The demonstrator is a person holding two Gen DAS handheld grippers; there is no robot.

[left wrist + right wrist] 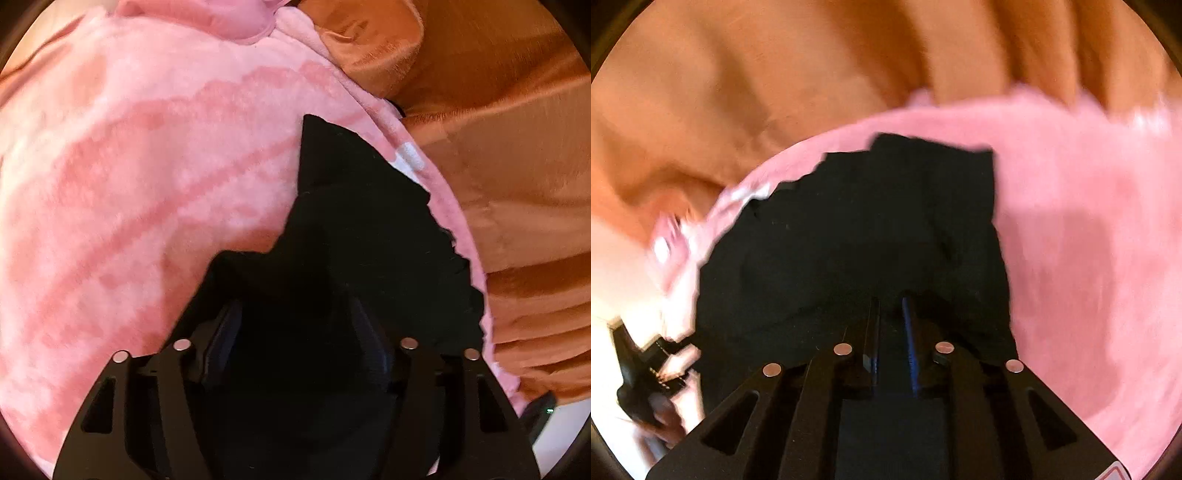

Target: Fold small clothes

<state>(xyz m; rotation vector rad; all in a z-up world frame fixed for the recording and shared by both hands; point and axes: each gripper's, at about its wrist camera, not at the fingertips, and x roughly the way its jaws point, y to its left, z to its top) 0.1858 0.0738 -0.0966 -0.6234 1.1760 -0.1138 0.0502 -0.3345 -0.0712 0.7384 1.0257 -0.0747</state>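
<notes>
Small black fabric garment [362, 236] laid on pink striped fleece blanket [147, 166], near its right edge beside orange plush bedding [498, 129]. Partly bunched, fold judged unfinished. Left gripper [295, 332] spread wide over garment, nothing pinched. Right gripper [891, 306] narrowed; grip on cloth cannot be told.

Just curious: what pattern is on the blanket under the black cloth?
Pink blanket with darker pink wavy stripes, clearest in the left wrist view.
</notes>
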